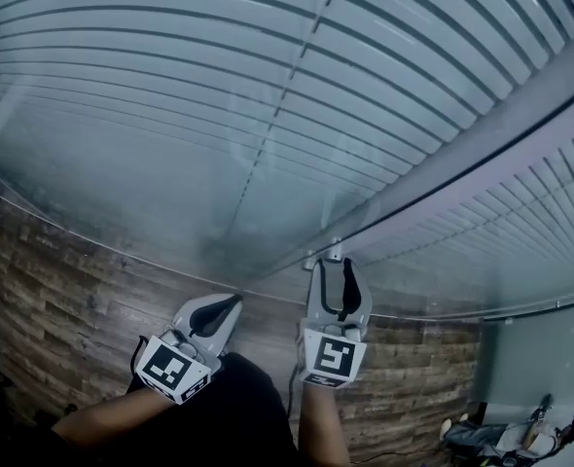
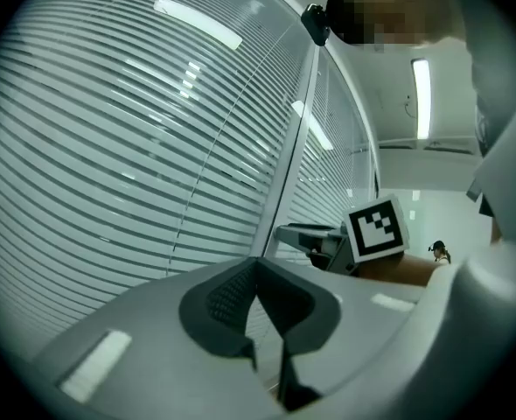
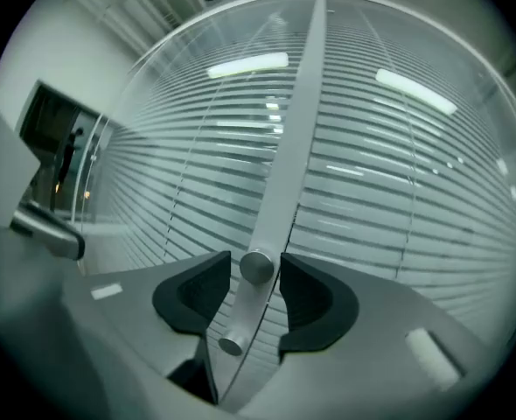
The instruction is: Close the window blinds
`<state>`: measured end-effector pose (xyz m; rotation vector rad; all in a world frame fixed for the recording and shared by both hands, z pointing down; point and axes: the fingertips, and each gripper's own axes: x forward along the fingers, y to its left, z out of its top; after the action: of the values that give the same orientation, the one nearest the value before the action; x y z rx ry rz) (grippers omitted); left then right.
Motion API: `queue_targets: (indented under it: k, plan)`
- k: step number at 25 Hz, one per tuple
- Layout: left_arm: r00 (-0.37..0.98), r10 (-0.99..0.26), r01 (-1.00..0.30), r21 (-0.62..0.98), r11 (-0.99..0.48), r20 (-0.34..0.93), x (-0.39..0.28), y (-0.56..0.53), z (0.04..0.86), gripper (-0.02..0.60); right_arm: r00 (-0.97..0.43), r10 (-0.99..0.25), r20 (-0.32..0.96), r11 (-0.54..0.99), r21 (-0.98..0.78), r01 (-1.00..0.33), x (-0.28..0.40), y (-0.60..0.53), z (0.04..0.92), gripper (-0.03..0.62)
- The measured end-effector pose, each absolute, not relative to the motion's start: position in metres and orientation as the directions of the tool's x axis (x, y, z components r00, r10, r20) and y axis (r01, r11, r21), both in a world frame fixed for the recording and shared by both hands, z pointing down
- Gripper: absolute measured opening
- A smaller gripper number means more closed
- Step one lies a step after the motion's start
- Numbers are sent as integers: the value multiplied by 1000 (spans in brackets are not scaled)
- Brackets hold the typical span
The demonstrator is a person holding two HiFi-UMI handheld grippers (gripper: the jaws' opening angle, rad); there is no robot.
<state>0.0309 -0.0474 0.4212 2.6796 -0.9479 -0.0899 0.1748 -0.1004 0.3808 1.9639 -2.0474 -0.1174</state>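
White slatted blinds (image 1: 170, 86) hang behind glass on both sides of a grey upright frame bar (image 1: 462, 154). Two small round metal knobs sit on that bar, the upper knob (image 3: 256, 267) above the lower knob (image 3: 230, 346). My right gripper (image 1: 334, 266) is up against the bar, and in the right gripper view its jaws (image 3: 256, 278) stand open on either side of the upper knob, with thin gaps at both pads. My left gripper (image 1: 219, 309) hangs to its left, away from the glass, and is shut (image 2: 260, 274) with nothing in it. The slats (image 3: 372, 191) lie nearly flat.
A wood-patterned surface (image 1: 63, 300) runs below the glazing. Bags or gear (image 1: 520, 436) lie at the lower right. The right gripper's marker cube (image 2: 376, 226) shows in the left gripper view, with a distant person (image 2: 439, 251) beyond it.
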Motion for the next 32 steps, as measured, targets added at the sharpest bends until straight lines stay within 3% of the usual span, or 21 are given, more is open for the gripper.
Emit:
queue_targets:
  k: [9, 13, 14, 32]
  plan:
    - [779, -627, -604, 276, -747, 6, 49, -41, 414, 0, -93, -989, 120, 84, -73, -994, 178, -103, 382, 169]
    - [793, -609, -581, 287, -761, -11, 58, -30, 412, 0, -81, -992, 100, 68, -132, -989, 180, -105, 380, 157]
    - [796, -605, -576, 289, -764, -14, 60, -27, 412, 0, -75, -992, 102, 63, -120, -991, 182, -105, 380, 124]
    - [802, -596, -560, 294, -775, -44, 66, 3, 412, 0, -26, -989, 145, 84, 410, -908, 173, -107, 376, 127]
